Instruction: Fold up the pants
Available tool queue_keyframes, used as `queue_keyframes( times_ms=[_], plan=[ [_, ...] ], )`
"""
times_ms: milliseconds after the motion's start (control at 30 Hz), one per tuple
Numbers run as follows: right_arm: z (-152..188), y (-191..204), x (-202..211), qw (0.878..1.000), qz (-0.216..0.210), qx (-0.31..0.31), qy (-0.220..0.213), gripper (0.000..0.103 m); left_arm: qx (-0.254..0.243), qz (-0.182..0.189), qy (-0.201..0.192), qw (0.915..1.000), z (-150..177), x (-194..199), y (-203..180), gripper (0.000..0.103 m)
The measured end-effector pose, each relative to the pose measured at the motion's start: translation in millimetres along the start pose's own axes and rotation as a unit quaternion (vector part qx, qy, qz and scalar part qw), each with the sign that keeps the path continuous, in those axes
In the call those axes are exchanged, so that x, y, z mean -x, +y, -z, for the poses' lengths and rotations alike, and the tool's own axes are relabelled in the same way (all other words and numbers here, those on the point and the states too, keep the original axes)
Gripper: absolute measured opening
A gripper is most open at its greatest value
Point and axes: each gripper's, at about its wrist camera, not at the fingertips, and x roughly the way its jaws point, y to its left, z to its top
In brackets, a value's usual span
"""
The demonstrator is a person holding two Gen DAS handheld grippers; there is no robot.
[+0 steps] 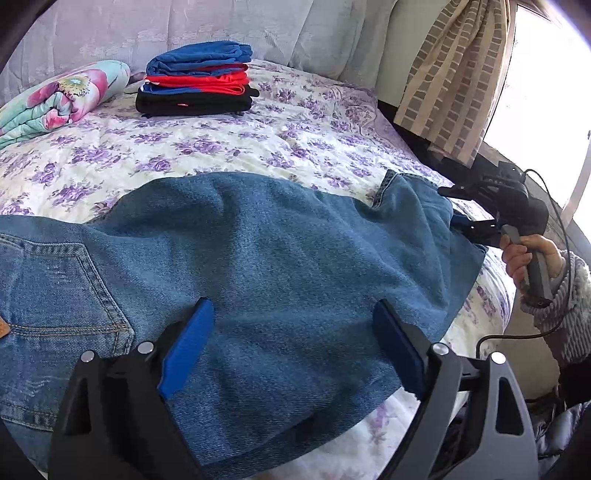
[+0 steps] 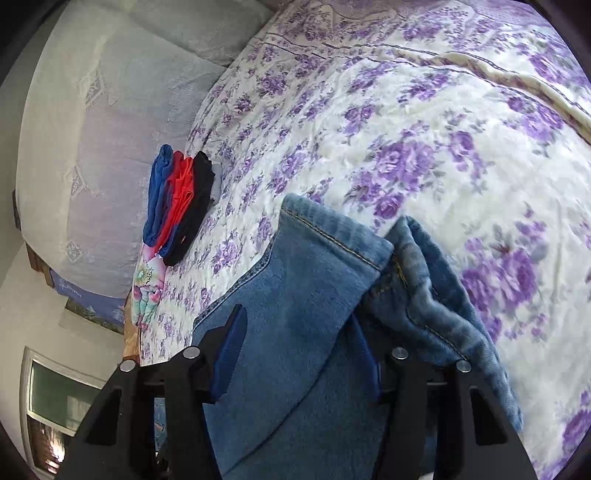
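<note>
Left tool point(image 1: 291, 347): nearest the left camera, its blue pads point(image 1: 186, 350) spread wide over the jeans, one at each side of a broad stretch of denim; nothing is pinched between them.
Right tool point(image 2: 299, 354): its fingers stand at either side of a bunched fold of the jeans' leg; the denim fills the gap and hides one pad in part. From the left view the tool point(image 1: 456, 210) bites the leg's end at the bed's edge, pressed together on the cloth.
Right hand point(image 1: 524, 254): wrapped round the tool's grey handle, in a striped knit sleeve point(image 1: 565, 314), a black cable point(image 1: 554, 229) looping beside it.
Jeans point(image 1: 258, 266): blue denim lying across the near part of the bed, back pocket point(image 1: 66, 288) and a brown label towards the left, the leg running right to the edge; the hem point(image 2: 332, 229) is turned up and doubled in the right view.
Bed point(image 1: 184, 147): covered by a cream sheet with purple flowers, bare between the jeans and the far things.
Stack of clothes point(image 1: 195, 81): folded blue, red and black pieces, well apart from the jeans, near the headboard.
Quilt point(image 1: 59, 99): a rolled flowered one just left of the stack.
Headboard point(image 1: 221, 26): pale, padded, at the far end.
Curtain point(image 1: 454, 74): brick-patterned, hanging at the far right by a bright window.
</note>
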Motion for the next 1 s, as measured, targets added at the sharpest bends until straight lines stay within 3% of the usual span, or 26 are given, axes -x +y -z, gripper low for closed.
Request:
queue_keyframes(
  times_ms=[33,67,267,367,433,500,567,633,667,700,833,933,1000],
  plan=[
    [0.8,-1.1,-1.6,1.000,-0.015,0.000,0.003,0.010,0.001,0.002,-0.001,1.0000,0.2,0.4,0.5,0.086],
    [1.7,-1.4,0.8,1.000,-0.024,-0.004,-0.004,0.009,0.002,0.003,-0.001,1.0000,0.2,0.4,0.8,0.086],
    [11.5,34.2,74.7,0.995,-0.053,0.053,-0.073,0.008,0.004,0.006,-0.003,1.0000,0.8,1.4,0.5,0.086],
    [21.7,28.8,102.6,0.994,-0.033,0.060,-0.082,0.008,0.007,0.011,-0.008,0.9999,1.3,3.0,1.5,0.086],
    [30.0,0.5,94.1,0.998,0.002,0.033,-0.059,0.008,0.010,0.015,-0.009,0.9998,1.3,3.8,3.4,0.086],
    [38.5,-41.4,75.2,0.999,0.020,-0.039,-0.023,0.009,0.012,0.015,-0.008,0.9998,0.7,3.9,4.1,0.086],
    [44.2,-63.8,76.3,0.994,-0.035,-0.102,-0.025,0.011,0.012,0.013,-0.006,0.9998,0.9,4.3,4.4,0.086],
    [43.1,-58.3,96.0,0.994,-0.038,-0.090,-0.045,0.023,0.010,0.010,-0.004,0.9999,1.0,4.3,4.0,0.086],
    [43.3,-52.5,105.1,0.996,-0.030,-0.070,-0.050,0.045,0.010,0.009,-0.004,0.9999,0.9,4.1,3.9,0.086],
    [44.8,-47.8,112.8,0.997,-0.018,-0.055,-0.052,0.059,0.011,0.007,-0.004,0.9999,0.8,3.8,3.5,0.086],
    [62.6,-58.6,102.0,0.997,-0.011,-0.073,-0.017,0.060,0.013,0.005,-0.006,0.9999,0.4,2.8,3.9,0.087],
    [63.4,-66.0,87.3,0.995,-0.019,-0.085,-0.038,0.059,0.016,0.004,-0.005,0.9999,-0.3,2.7,4.8,0.087],
    [57.9,-61.3,81.4,0.995,-0.025,-0.081,-0.051,0.069,0.017,0.000,-0.004,0.9998,-0.5,3.1,5.0,0.087]
  ],
)
